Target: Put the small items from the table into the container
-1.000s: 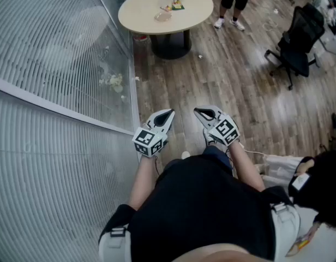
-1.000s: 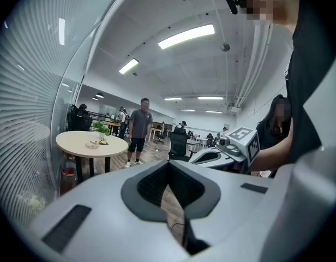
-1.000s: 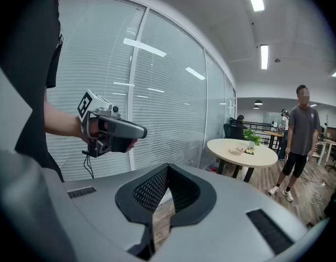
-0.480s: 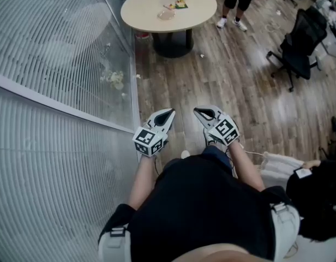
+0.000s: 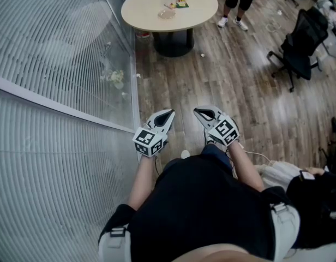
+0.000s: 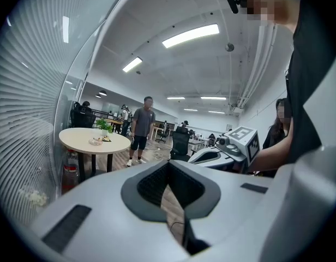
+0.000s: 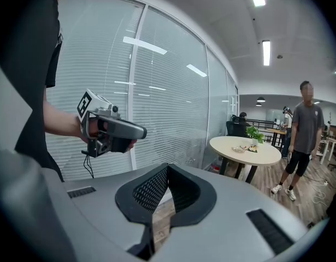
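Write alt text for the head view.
A person holds the left gripper and right gripper, both shut and empty, side by side over a wood floor. Ahead, a round table with small items stands by a glass wall.

bright, even light comes from long white ceiling strip lamps (image 6: 191,35), blown out to glare. their streaks reflect on the glass wall with white slatted blinds (image 7: 157,91). the round beige table (image 5: 146,10) casts a small shadow round its base. both gripper views bow at the rims inside black corners; their near foreground is blurred.
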`<act>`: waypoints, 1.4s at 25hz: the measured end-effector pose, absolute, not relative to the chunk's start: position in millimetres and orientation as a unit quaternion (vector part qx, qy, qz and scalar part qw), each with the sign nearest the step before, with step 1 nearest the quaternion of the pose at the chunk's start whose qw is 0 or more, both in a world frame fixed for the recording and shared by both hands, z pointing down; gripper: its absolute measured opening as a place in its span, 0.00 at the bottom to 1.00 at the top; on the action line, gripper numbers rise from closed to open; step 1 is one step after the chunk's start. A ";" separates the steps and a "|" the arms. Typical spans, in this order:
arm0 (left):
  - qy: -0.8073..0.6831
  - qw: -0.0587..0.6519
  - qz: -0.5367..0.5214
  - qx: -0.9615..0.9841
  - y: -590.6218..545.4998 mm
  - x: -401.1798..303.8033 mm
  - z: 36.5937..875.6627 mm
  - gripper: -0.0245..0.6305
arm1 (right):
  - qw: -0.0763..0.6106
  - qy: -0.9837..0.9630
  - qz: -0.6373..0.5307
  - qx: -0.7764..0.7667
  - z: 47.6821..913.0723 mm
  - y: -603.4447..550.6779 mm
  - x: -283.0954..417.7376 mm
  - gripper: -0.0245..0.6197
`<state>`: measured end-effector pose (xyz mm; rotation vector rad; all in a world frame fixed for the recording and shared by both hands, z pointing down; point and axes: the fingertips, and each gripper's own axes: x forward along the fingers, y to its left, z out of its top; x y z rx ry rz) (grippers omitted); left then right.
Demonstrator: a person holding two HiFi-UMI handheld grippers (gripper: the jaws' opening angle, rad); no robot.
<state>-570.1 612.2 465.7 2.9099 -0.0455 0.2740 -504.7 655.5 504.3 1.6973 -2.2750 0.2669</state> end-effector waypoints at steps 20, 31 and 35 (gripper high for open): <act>-0.031 0.114 0.118 0.986 577.4 -482.9 469.1 0.04 | 0.143 -0.785 0.104 0.593 519.7 622.0 -403.3 0.08; -0.093 0.118 0.132 0.980 548.6 -407.9 464.1 0.04 | 0.130 -0.799 0.129 0.572 532.4 604.9 -286.0 0.08; -0.109 0.119 0.134 0.978 543.4 -380.6 464.9 0.04 | 0.129 -0.817 0.126 0.547 533.1 590.1 -268.8 0.08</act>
